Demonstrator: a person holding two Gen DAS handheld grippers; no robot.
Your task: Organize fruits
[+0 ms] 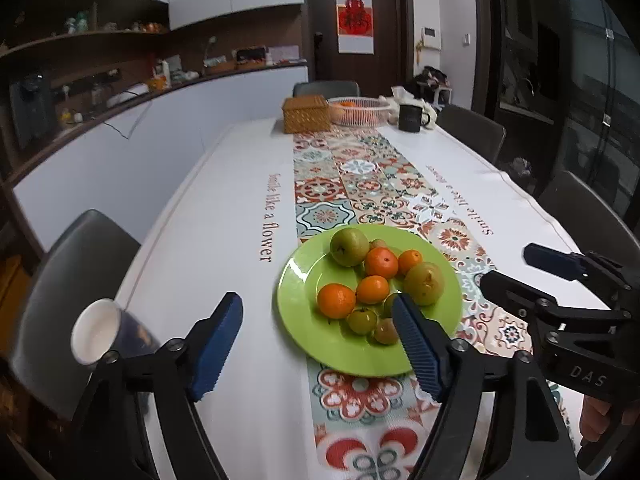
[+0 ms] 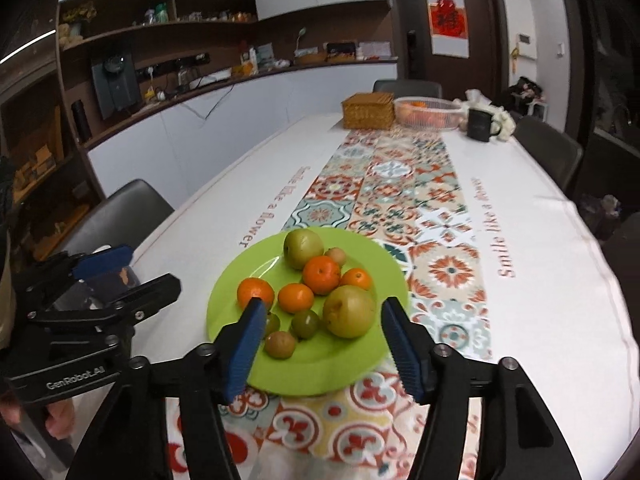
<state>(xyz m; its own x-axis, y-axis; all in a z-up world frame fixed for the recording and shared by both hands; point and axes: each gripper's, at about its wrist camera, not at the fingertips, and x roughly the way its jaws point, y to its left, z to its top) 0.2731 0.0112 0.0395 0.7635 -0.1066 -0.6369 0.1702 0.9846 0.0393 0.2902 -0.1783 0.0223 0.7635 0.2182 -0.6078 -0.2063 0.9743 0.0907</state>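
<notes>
Left gripper (image 1: 316, 344): black linkage arms, blue ribbed pads; jaws standing wide, nothing between them, hovering above the near left rim of the plate.
Right gripper (image 2: 320, 344): same black frame and blue ridged pads; jaws parted about halfway, empty, poised over the near edge of the plate.
Hands: fingers just visible at the lower edge of each view, wrapped round the other gripper's handle.
Paper cup (image 1: 94, 330): white inside, dark printed wall, tilted, near the left table edge.
Plate (image 2: 360, 364): round, glossy lime green, shallow rim, resting on the patterned runner.
Fruits: all piled on the plate, touching one another.
Pears: two large, yellow-green, matte and faintly speckled; one at the far rim (image 2: 303, 248), one near the right gripper (image 2: 349, 311).
Oranges (image 2: 321, 275): four, small, round, dimpled bright skin, clustered mid-plate.
Small fruits (image 2: 280, 344): several, olive to brown, smooth, at the near side; one pale one at the far side.
Runner (image 2: 400, 196): tile-like floral print in red, teal and cream.
Tablecloth (image 1: 224, 216): smooth white, lettered "Smile like a flower".
Far end: woven wicker box (image 1: 306, 114), white wire basket (image 1: 360, 111) holding orange fruit, dark mug (image 1: 411, 117).
</notes>
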